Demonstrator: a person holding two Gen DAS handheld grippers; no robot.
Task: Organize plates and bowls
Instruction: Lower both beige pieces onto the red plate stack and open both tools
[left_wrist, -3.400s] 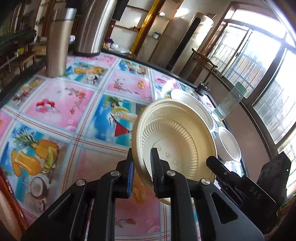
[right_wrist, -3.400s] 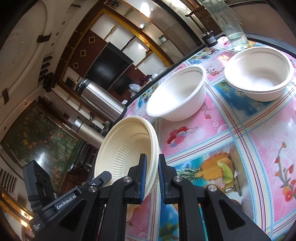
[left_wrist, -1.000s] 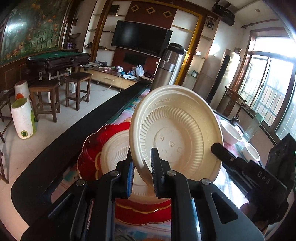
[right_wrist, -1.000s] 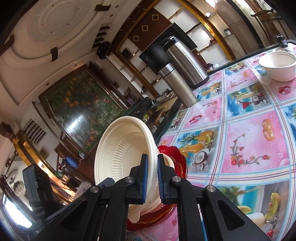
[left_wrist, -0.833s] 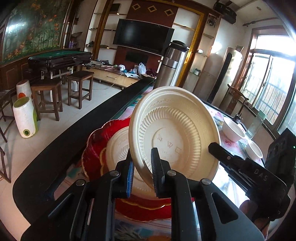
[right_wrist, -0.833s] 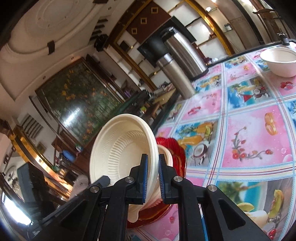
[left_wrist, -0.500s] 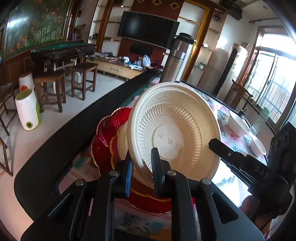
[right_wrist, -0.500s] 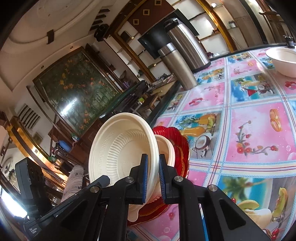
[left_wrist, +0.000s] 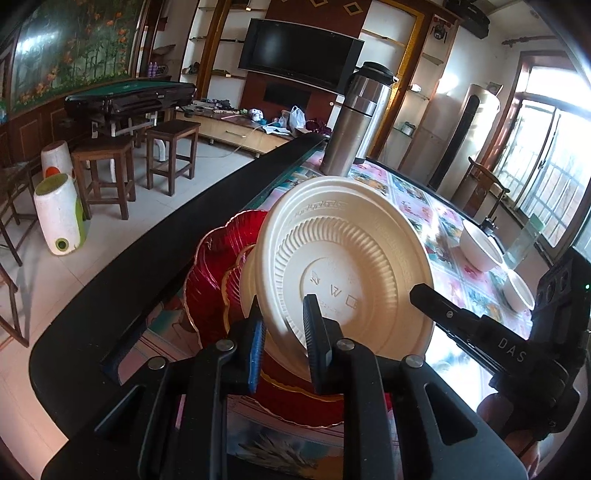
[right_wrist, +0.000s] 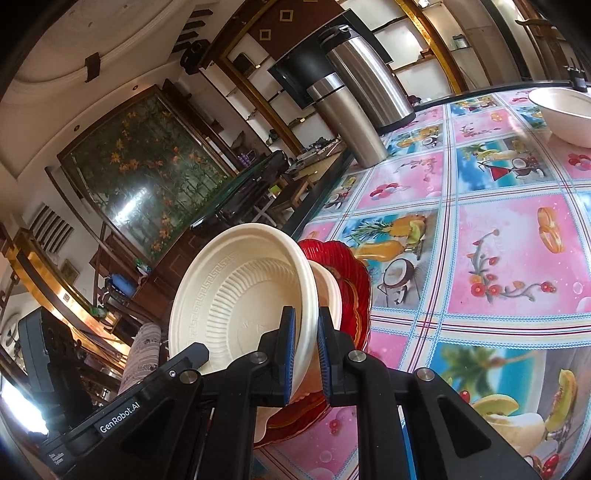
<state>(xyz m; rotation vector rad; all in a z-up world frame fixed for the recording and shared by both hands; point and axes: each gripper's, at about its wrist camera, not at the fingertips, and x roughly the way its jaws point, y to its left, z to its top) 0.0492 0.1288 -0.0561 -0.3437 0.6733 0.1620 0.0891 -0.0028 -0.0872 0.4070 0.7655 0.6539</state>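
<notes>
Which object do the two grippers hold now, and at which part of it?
Both hold the same cream plate by its rim: the left gripper and the right gripper each pinch the edge, with the plate tilted over the red plates.

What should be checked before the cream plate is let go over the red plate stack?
1. Left gripper shut on the cream plate: ok.
2. Right gripper shut on the same plate's rim: ok.
3. Plate over the red plates: ok, it overlaps them in both views.
4. Plate level for release: not ok, it is steeply tilted.
5. Plate resting on the cream dish already in the stack: cannot tell.
6. Stack's spot on the table: close to the near corner, inside the edge: ok.
</notes>
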